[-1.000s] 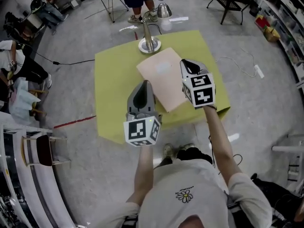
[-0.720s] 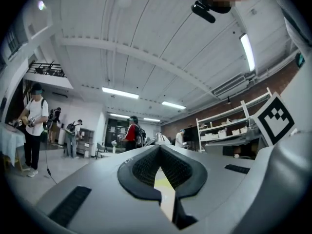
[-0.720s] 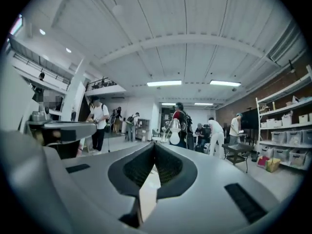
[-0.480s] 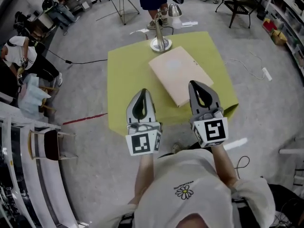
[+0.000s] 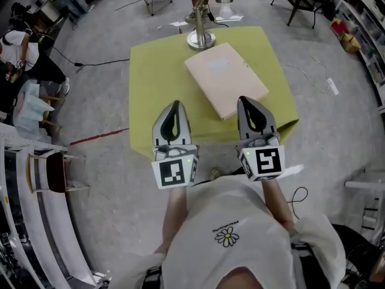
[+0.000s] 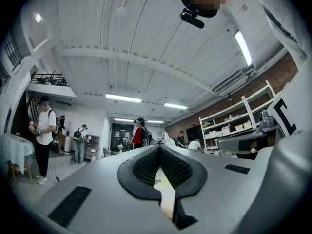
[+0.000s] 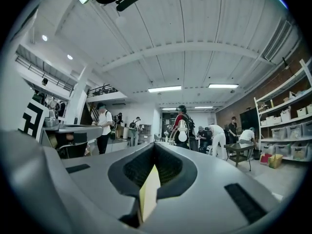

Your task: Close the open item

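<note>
A flat beige folder-like item lies closed on the yellow-green table, just in front of a desk lamp. My left gripper hovers over the table's front edge, left of the folder, its jaws together and holding nothing. My right gripper is level with it, just off the folder's near corner, shut and empty. In the left gripper view the left gripper has its tips meeting. In the right gripper view the right gripper is closed too, with the lamp beyond it.
A white cable trails on the floor right of the table. A chair and white shelving stand at the left, and people sit at the upper left. Shelves line the right wall.
Both grippers have drawn back toward me. The right one left the folder's right side and now sits at the table's front edge, beside the left. Both stay shut.
</note>
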Action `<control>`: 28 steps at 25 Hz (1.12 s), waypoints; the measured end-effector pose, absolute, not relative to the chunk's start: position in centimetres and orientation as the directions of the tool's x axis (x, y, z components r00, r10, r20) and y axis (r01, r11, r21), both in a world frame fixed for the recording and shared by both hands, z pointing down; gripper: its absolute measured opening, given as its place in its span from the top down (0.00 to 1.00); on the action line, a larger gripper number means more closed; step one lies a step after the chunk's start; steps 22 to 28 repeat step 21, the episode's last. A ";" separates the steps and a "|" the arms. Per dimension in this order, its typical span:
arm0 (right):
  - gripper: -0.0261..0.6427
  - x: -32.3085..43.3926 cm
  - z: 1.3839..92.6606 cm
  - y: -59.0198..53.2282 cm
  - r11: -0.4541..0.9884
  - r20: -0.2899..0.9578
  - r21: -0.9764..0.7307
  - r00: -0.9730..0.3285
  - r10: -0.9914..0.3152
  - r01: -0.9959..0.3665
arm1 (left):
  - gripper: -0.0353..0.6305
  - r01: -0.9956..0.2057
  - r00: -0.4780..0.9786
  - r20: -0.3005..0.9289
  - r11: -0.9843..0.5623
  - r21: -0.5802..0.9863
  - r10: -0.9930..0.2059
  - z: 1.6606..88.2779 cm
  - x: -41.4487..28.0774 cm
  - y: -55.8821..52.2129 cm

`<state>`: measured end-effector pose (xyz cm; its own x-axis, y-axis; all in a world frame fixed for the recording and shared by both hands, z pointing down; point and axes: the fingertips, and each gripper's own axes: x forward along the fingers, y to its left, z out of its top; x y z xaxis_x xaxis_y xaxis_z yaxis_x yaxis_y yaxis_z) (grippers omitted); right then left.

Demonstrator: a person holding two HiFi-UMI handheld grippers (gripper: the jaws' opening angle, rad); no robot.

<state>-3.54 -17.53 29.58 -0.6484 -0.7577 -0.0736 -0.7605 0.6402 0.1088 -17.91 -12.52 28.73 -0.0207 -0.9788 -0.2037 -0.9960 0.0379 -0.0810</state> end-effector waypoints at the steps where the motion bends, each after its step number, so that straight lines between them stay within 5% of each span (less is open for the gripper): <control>1: 0.94 -3.7 29.5 -17.5 0.640 -0.074 0.110 -0.649 -0.757 -0.760 | 0.93 -0.996 -0.016 -0.203 0.033 -0.081 -0.979 28.7 -18.0 -12.6; 28: 0.94 -4.2 30.1 -17.2 0.625 -0.054 0.113 -0.633 -0.772 -0.772 | 0.93 -0.997 -0.018 -0.209 0.033 -0.065 -0.978 28.4 -19.1 -12.0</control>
